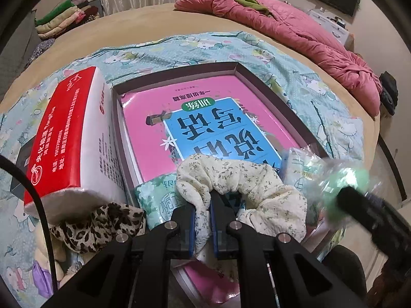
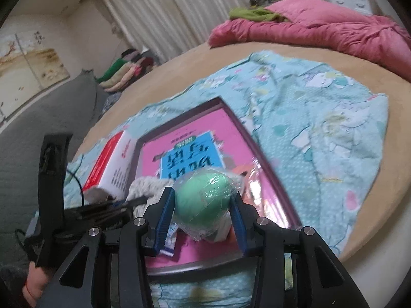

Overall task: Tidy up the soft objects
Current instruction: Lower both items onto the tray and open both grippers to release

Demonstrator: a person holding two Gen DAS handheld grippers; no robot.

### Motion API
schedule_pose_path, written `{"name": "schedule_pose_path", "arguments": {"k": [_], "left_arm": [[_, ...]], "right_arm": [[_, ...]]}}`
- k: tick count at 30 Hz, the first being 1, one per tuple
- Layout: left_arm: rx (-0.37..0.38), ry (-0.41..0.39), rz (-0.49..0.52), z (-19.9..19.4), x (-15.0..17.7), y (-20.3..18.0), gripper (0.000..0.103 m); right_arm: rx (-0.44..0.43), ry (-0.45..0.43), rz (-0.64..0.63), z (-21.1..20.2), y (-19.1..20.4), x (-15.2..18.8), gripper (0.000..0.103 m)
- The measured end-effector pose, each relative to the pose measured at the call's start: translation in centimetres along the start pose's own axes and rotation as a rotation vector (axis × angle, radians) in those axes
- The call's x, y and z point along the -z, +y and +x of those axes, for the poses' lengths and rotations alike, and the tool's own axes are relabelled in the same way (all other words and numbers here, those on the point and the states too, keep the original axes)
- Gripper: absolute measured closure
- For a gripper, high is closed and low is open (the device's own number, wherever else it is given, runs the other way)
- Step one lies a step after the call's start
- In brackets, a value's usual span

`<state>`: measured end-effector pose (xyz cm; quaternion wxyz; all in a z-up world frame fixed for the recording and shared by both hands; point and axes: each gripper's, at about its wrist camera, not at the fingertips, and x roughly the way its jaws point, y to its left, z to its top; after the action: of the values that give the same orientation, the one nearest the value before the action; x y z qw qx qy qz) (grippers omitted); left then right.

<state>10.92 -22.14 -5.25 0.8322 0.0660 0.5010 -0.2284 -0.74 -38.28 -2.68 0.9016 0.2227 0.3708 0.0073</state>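
Observation:
My left gripper [image 1: 203,205] is shut on a cream floral scrunchie [image 1: 241,182] and holds it over the near end of a shallow dark-rimmed box [image 1: 177,68] that contains a pink book [image 1: 205,118]. My right gripper [image 2: 203,202] is shut on a green egg-shaped sponge in clear wrap [image 2: 203,200], above the box's near right part [image 2: 267,159]. That sponge shows blurred at the right of the left wrist view [image 1: 341,187]. A leopard-print scrunchie [image 1: 95,223] lies left of the box.
A red-and-white tissue pack [image 1: 74,136] leans against the box's left side. A green tissue packet [image 1: 156,200] lies at the box's near edge. Everything sits on a teal cartoon cloth [image 2: 321,118] on a tan bed. A pink quilt [image 1: 295,33] lies at the far side.

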Motion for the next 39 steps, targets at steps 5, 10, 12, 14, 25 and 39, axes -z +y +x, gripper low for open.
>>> {"name": "schedule_pose_path", "arguments": {"k": [5,10,12,14,25,39], "left_arm": [[0.005,0.0,-0.001,0.0,0.0,0.1,0.093],[0.012,-0.003,-0.002,-0.1,-0.1,0.1,0.093],[0.014,-0.004,-0.003,-0.1,-0.2,0.2,0.093],[0.013,-0.007,-0.004,-0.2,-0.2,0.3,0.093],[0.025,-0.008,0.009,-0.5,-0.1,0.2,0.093],[-0.002,-0.016,0.03,-1.0,0.0,-0.2,0.092]], "right_arm": [[-0.012,0.076,-0.016,1.2,0.5,0.6,0.059],[-0.014,0.103,-0.032,1.4,0.9,0.9,0.059],[-0.027,0.127,-0.044,1.8,1.2,1.0,0.059],[-0.045,0.153,-0.051,2.1,1.4,1.2,0.059],[-0.071,0.237,-0.083,3.5,2.1,2.0,0.058],[-0.046,0.237,-0.091,3.5,2.4,2.0,0.055]]}}
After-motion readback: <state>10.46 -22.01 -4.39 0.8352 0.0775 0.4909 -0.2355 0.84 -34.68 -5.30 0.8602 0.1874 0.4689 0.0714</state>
